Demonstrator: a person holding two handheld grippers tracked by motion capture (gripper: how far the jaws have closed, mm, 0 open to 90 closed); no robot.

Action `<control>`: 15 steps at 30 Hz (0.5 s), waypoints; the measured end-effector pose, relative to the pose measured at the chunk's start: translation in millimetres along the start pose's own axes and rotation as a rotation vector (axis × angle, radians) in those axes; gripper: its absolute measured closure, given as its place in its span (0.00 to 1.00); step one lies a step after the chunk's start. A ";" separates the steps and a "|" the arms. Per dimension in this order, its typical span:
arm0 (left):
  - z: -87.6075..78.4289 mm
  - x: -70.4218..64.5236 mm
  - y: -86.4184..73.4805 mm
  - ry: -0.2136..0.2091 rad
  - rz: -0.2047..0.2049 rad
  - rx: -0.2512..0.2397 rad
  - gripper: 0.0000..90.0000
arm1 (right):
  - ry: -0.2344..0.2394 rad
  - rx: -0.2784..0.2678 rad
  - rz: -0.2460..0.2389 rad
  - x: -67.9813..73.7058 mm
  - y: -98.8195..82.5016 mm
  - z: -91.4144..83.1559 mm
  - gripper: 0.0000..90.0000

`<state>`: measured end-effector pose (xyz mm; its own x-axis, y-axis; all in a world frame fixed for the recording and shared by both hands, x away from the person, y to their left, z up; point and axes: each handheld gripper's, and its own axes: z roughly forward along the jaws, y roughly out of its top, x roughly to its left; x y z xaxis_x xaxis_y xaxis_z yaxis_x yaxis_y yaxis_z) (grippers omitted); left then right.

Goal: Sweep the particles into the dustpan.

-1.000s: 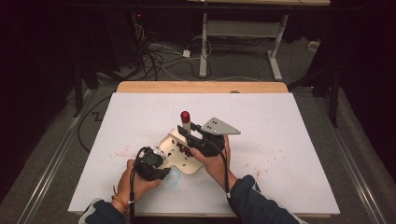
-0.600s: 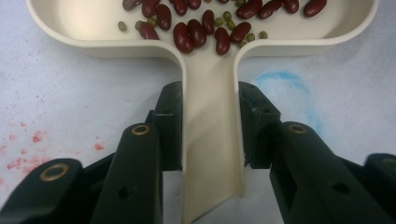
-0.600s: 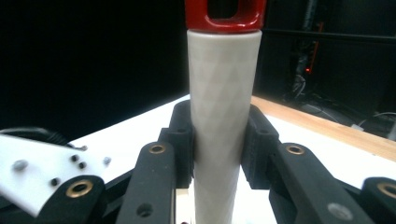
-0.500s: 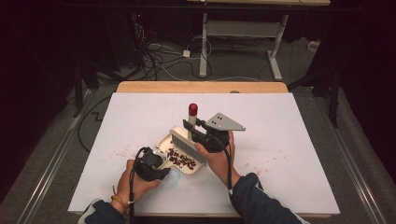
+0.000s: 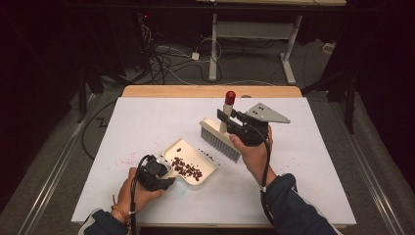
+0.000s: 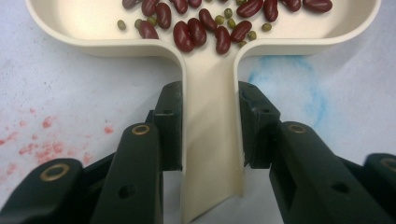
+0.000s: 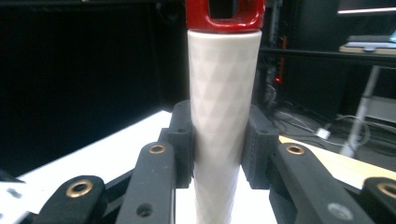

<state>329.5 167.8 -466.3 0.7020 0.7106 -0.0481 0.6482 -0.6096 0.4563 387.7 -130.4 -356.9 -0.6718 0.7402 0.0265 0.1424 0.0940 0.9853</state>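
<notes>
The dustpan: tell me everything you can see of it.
The dustpan is cream, smooth plastic by its look, with a raised rim and a flat handle. It lies flat on the white table, holding dark red beans and small green ones. The left claw grips the handle from both sides.

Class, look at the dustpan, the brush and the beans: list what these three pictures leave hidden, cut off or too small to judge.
- Dustpan, left gripper view: front lip and some beans cut off by the top edge.
- Brush, right gripper view: its bristles lie below the bottom edge.
- Stray beans beside the dustpan, high view: too small to count.
- Left hand-held gripper, high view: its body hides the jaws' grip on the handle.
</notes>
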 end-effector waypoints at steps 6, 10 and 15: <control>-2.4 -1.0 -4.0 -0.007 0.023 0.010 0.70 | -0.081 0.057 -0.059 -9.7 -20.3 3.9 0.78; -2.9 -4.0 -4.7 -0.020 0.040 0.018 0.70 | -0.107 0.080 -0.095 -6.2 -33.2 7.7 0.78; -2.4 -8.9 -3.3 -0.023 0.044 0.026 0.70 | -0.079 0.073 -0.128 15.8 -38.7 9.4 0.78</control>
<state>320.4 164.4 -465.2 0.7362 0.6749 -0.0492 0.6240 -0.6490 0.4353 378.4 -116.1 -396.2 -0.6286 0.7692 -0.1146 0.1137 0.2367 0.9649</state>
